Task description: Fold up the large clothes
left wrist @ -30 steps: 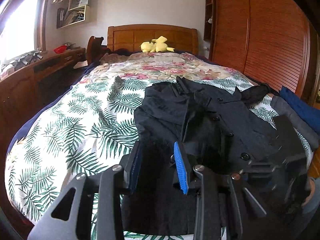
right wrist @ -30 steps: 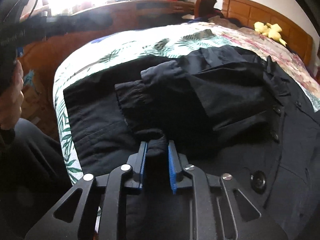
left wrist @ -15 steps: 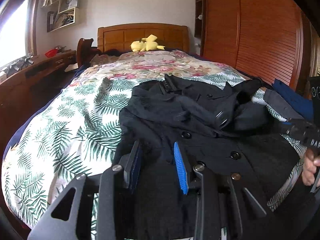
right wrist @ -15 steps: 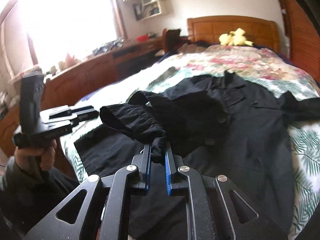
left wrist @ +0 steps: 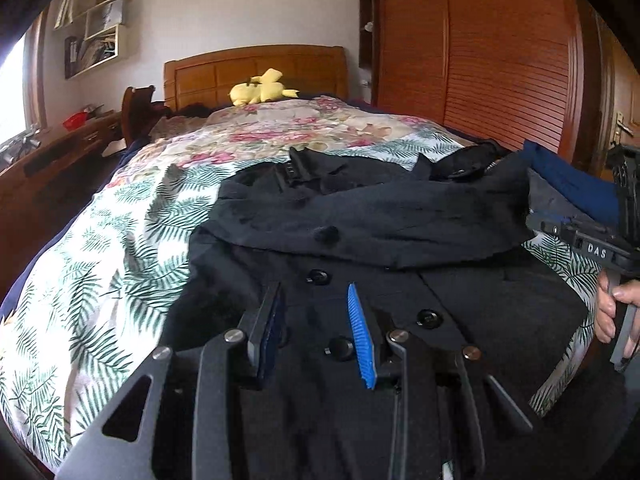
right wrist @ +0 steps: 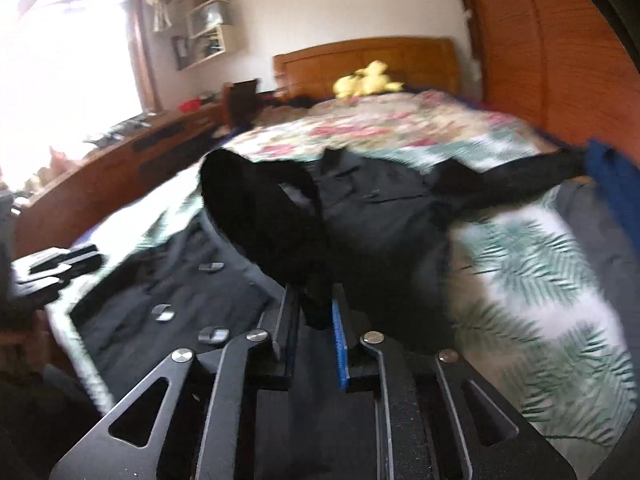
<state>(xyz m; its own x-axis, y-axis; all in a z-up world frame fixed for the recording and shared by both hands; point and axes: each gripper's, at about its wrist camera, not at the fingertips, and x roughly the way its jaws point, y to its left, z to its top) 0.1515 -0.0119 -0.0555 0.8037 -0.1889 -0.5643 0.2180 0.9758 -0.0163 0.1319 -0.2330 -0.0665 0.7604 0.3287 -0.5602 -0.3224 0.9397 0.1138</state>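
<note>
Right wrist view: right gripper [right wrist: 314, 320] pinches a sleeve [right wrist: 260, 216] of the black coat [left wrist: 360, 224], jaws just eased slightly wider, cloth between them. Left gripper [left wrist: 316, 320] hovers part-open, empty, above the coat's buttons. Coat lies spread on the leaf-print bedspread [left wrist: 100, 248]; yellow plush toy [left wrist: 260, 90] at the headboard.

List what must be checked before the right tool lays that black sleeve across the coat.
1. Right tool grips sleeve: ok; fabric sits between its pads, though its jaws have just been opening slightly.
2. Left tool free: ok; open above the coat, nothing between its pads.
3. Coat buttons face up: ok.
4. Other sleeve folded in: not ok; it lies stretched toward the blue clothes.
5. Held sleeve free of twists: cannot tell; the right wrist view is blurred.
</note>
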